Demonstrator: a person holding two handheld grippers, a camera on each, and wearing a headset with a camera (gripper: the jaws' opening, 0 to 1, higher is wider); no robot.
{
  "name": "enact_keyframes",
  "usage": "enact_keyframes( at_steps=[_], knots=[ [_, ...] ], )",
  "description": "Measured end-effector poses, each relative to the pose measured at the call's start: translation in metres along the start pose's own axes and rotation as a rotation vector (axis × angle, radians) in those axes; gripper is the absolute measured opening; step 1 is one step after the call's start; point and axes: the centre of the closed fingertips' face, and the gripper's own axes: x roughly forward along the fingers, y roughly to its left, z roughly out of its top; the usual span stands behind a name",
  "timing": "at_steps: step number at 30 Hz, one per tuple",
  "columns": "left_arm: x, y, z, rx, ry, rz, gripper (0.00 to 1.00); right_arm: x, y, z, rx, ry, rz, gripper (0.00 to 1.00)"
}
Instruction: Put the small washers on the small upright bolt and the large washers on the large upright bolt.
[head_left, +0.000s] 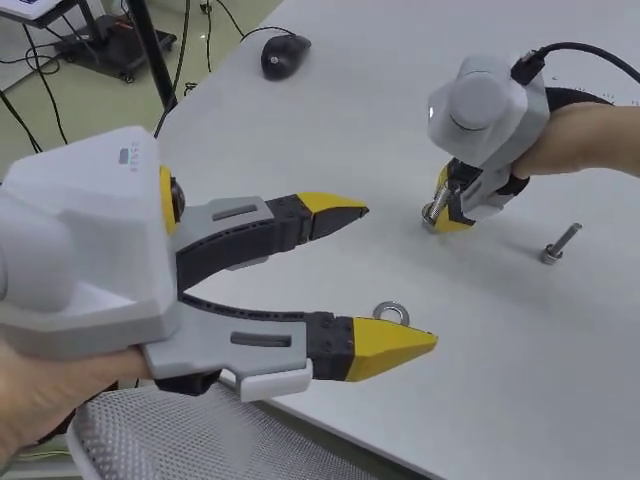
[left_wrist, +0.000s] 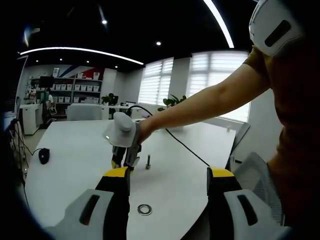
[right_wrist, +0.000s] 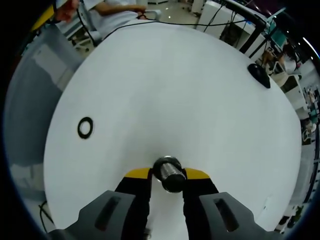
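The right gripper (head_left: 447, 212) is clenched around the large bolt (right_wrist: 170, 174), holding it upright near the middle of the white table (head_left: 380, 120). The left gripper (head_left: 398, 278) hangs spread wide, carrying nothing, above a washer (head_left: 391, 313) lying flat close to the near edge. That washer looks thin, stiff, slick and light, so I'd pinch it across its rim. The small bolt (head_left: 560, 243) stands toward the right edge. Everything sits loose on the tabletop.
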Motion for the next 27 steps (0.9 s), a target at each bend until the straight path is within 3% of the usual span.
enact_keyframes(
  at_steps=[11,16,24,27],
  knots=[
    [0.0,0.0,0.003,0.009,-0.002,0.004,0.61,-0.017,0.001,-0.007,0.043,-0.031,-0.026,0.27],
    [0.001,-0.006,0.007,0.021,-0.004,-0.007,0.61,-0.028,0.008,-0.013,0.061,-0.042,-0.04,0.27],
    [-0.006,-0.017,0.012,0.046,-0.009,-0.009,0.61,-0.043,0.031,-0.002,0.069,-0.089,-0.054,0.27],
    [-0.01,-0.02,0.013,0.056,-0.008,-0.004,0.61,-0.047,0.05,0.009,0.056,-0.109,-0.038,0.27]
  ],
)
